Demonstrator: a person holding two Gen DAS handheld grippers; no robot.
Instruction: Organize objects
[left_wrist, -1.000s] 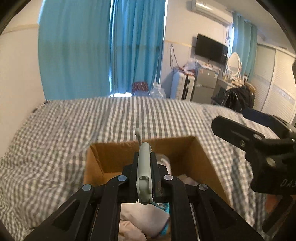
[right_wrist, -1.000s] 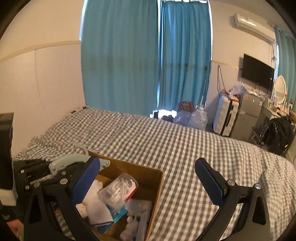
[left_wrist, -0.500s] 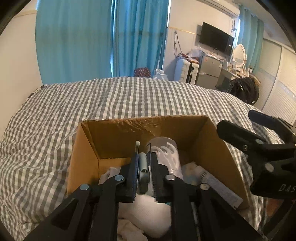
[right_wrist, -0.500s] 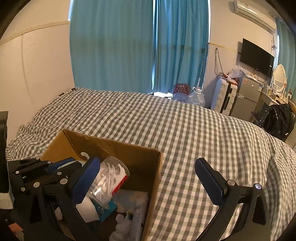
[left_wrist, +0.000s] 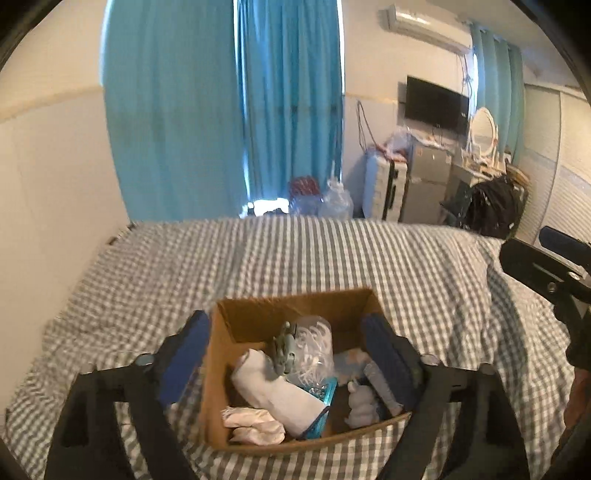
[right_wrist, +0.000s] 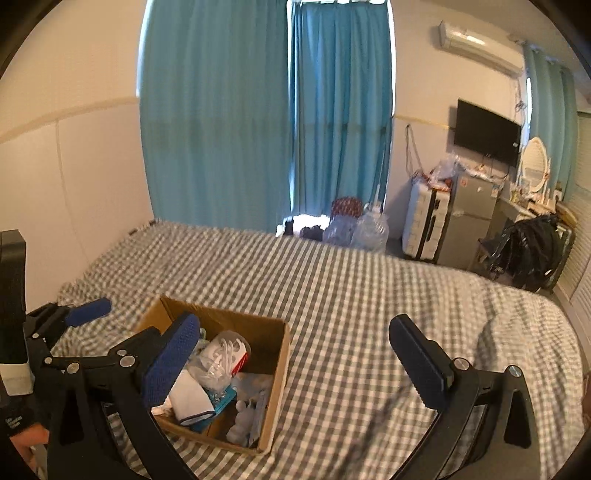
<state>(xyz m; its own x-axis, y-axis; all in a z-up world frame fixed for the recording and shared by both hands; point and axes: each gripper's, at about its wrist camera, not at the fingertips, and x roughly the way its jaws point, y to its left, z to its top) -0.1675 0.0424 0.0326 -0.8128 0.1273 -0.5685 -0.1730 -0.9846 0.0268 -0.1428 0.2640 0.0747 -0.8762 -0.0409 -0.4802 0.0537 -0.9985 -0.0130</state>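
My left fingers (left_wrist: 284, 354) are opening, nothing between them now; the grey-green clip (left_wrist: 283, 348) they held a second ago lies in the cardboard box (left_wrist: 218, 373). Right fingers (right_wrist: 295, 354) gape wide, empty.

Both fisheye cameras look forward and downward over the bed (left_wrist: 332, 258) toward the far curtains (right_wrist: 266, 110). Both share the near cardboard box (left_wrist: 255, 314), left view centred, right view from its right.

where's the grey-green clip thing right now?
In the left wrist view the grey-green clip lies inside the cardboard box on the bed, leaning on the clear plastic cup, just above the rolled white cloth.
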